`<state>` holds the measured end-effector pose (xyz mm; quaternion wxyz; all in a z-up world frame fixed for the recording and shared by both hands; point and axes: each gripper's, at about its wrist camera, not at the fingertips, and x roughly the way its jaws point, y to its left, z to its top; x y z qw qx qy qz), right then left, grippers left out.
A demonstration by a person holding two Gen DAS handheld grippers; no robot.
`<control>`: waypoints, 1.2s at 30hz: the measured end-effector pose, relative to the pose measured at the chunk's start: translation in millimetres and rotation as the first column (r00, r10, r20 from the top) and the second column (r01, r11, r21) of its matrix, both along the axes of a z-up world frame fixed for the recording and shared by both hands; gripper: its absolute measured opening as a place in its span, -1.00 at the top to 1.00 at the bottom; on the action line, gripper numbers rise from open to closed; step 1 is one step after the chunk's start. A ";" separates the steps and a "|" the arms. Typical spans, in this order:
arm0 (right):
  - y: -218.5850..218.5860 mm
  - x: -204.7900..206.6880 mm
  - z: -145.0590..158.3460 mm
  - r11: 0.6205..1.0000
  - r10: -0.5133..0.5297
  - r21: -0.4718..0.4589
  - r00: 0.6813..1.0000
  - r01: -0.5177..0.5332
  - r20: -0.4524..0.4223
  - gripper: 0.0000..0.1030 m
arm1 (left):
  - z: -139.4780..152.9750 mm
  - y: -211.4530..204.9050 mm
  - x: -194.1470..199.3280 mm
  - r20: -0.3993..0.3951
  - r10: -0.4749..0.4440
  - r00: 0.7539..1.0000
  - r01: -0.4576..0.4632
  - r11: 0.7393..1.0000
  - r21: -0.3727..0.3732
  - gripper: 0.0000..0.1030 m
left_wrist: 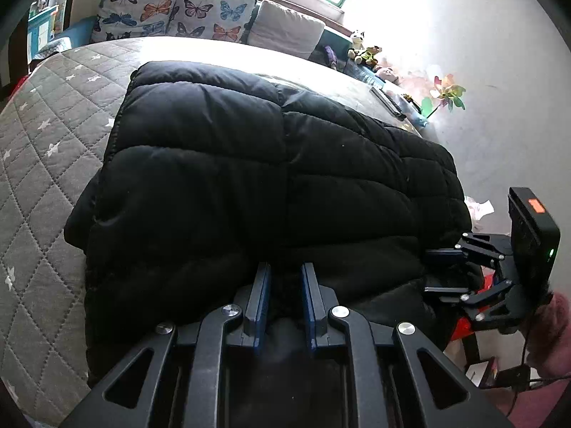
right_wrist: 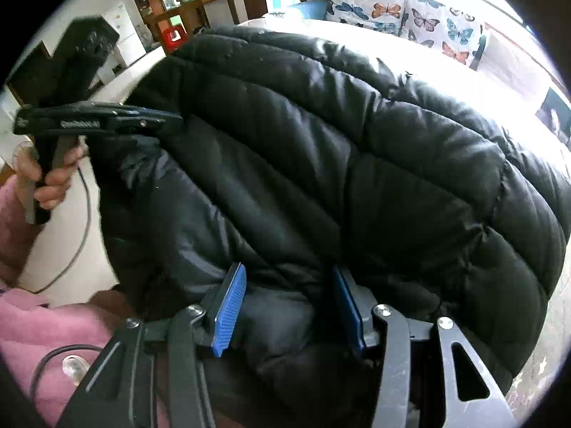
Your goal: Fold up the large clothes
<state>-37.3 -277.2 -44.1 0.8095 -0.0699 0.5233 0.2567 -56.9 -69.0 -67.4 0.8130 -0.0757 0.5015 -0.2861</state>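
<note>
A large black puffer jacket (left_wrist: 271, 178) lies on the quilted grey bed (left_wrist: 46, 164), its near edge hanging over the bedside. My left gripper (left_wrist: 284, 271) has its blue pads pressed on a fold of the jacket's near edge. My right gripper (right_wrist: 289, 281) grips a thick fold of the jacket (right_wrist: 321, 149) at its right edge, fabric bulging between the blue pads (right_wrist: 230, 306). The right gripper also shows in the left wrist view (left_wrist: 433, 271), and the left gripper in the right wrist view (right_wrist: 175, 119), both at the jacket's edge.
Butterfly-print cushions (left_wrist: 178, 10) and a plain cushion (left_wrist: 285, 26) line the bed's far side under a window. Stuffed toys (left_wrist: 367, 51) and a pinwheel (left_wrist: 446, 94) sit on the right. A wooden cabinet (right_wrist: 178, 7) and a red stool (right_wrist: 175, 37) stand beyond the bed.
</note>
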 end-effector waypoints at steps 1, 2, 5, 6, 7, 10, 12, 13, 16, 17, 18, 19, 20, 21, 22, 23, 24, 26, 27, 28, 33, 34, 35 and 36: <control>-5.9 -3.2 3.6 1.000 -0.008 0.026 1.000 0.008 -0.016 -0.06 | -1.9 1.1 -0.7 0.000 -0.001 1.000 0.001 1.000 -0.004 0.63; -13.5 -2.6 9.8 0.998 -0.022 0.056 0.999 0.024 -0.034 -0.06 | -1.7 0.1 -0.8 0.000 -0.002 1.000 0.002 1.000 -0.007 0.63; -34.3 0.4 34.6 0.994 -0.081 0.073 0.997 0.080 0.007 -0.06 | -2.3 -5.9 -2.2 0.008 -0.003 1.000 0.003 1.000 -0.007 0.63; -40.6 3.5 44.1 0.994 -0.097 0.054 0.994 0.095 0.041 -0.06 | -3.2 -6.5 -3.2 0.012 -0.004 1.000 0.004 1.000 -0.005 0.63; -44.6 6.4 50.3 0.994 -0.108 0.035 0.992 0.106 0.067 -0.06 | -3.3 -6.2 -5.0 0.015 -0.004 1.000 0.004 1.000 -0.005 0.63; -58.5 22.8 62.2 0.988 -0.154 -0.006 0.979 0.156 0.130 -0.06 | -5.1 -5.6 -7.8 0.015 -0.004 1.000 0.004 1.000 -0.011 0.63; -65.2 35.5 60.7 0.982 -0.180 -0.023 0.973 0.186 0.146 -0.06 | -5.6 -1.9 -9.0 0.008 -0.002 1.000 0.002 1.000 -0.018 0.63; -67.7 43.3 57.0 0.980 -0.190 -0.038 0.971 0.197 0.145 -0.06 | -6.1 -1.1 -9.1 0.005 -0.001 1.000 0.001 1.000 -0.023 0.63; -65.3 62.6 40.3 0.972 -0.211 -0.075 0.971 0.220 0.116 -0.06 | -5.4 2.1 -7.5 0.010 -0.007 1.000 0.007 1.000 -0.027 0.63; -65.0 66.8 32.6 0.971 -0.213 -0.085 0.972 0.222 0.101 -0.06 | -6.2 2.9 -6.7 0.010 -0.009 1.000 0.009 1.000 -0.029 0.63; -64.2 69.1 25.1 0.970 -0.216 -0.095 0.972 0.224 0.090 -0.06 | -6.5 3.1 -6.0 0.008 -0.010 1.000 0.010 0.999 -0.031 0.63; -66.2 71.0 22.1 0.968 -0.219 -0.104 0.972 0.227 0.080 -0.06 | -7.0 3.4 -4.8 0.007 -0.012 1.000 0.012 0.999 -0.032 0.63; -65.0 73.2 17.7 0.967 -0.221 -0.115 0.973 0.228 0.073 -0.06 | -7.4 3.7 -4.3 0.007 -0.013 1.000 0.014 0.999 -0.032 0.63; -63.4 75.9 12.9 0.965 -0.224 -0.122 0.972 0.231 0.068 -0.06 | -7.9 4.1 -3.3 0.007 -0.016 1.000 0.016 0.999 -0.030 0.63; -63.6 78.4 11.3 0.965 -0.224 -0.127 0.972 0.231 0.064 -0.06 | -8.6 3.5 -2.2 0.006 -0.017 1.000 0.017 0.999 -0.028 0.63; -64.5 81.6 7.5 0.965 -0.222 -0.128 0.973 0.228 0.059 -0.06 | -8.6 3.8 -1.7 0.007 -0.017 1.000 0.017 1.000 -0.026 0.63; -67.4 86.6 5.8 0.966 -0.227 -0.117 0.972 0.232 0.052 -0.07 | -9.4 3.0 -0.8 0.010 -0.019 1.000 0.019 1.000 -0.022 0.63; -73.9 90.9 6.0 0.968 -0.231 -0.086 0.972 0.234 0.038 -0.07 | -10.8 1.6 -0.6 0.009 -0.020 1.000 0.020 1.000 -0.022 0.63; -74.8 90.5 8.6 0.970 -0.227 -0.077 0.973 0.229 0.036 -0.07 | -11.8 2.3 0.1 0.000 -0.015 1.000 0.015 1.000 -0.028 0.63; -76.0 88.0 11.3 0.971 -0.225 -0.070 0.974 0.227 0.038 -0.07 | -12.2 2.7 -0.5 -0.004 -0.014 1.000 0.014 0.999 -0.030 0.63; -75.0 56.3 36.7 0.974 -0.209 -0.071 0.975 0.214 0.071 -0.07 | -12.8 4.6 -1.6 -0.014 -0.009 1.000 0.009 0.999 -0.036 0.63; -75.0 46.2 41.8 0.975 -0.203 -0.078 0.976 0.209 0.076 -0.07 | -12.6 4.4 -1.6 -0.014 -0.008 1.000 0.008 0.999 -0.035 0.63; -75.1 35.1 45.8 0.976 -0.195 -0.083 0.978 0.202 0.078 -0.07 | -12.1 3.8 -1.9 -0.013 -0.008 1.000 0.008 0.999 -0.031 0.63; -74.7 27.4 46.6 0.977 -0.188 -0.086 0.979 0.194 0.073 -0.07 | -11.1 3.3 -1.7 -0.012 -0.009 1.000 0.009 1.000 -0.027 0.63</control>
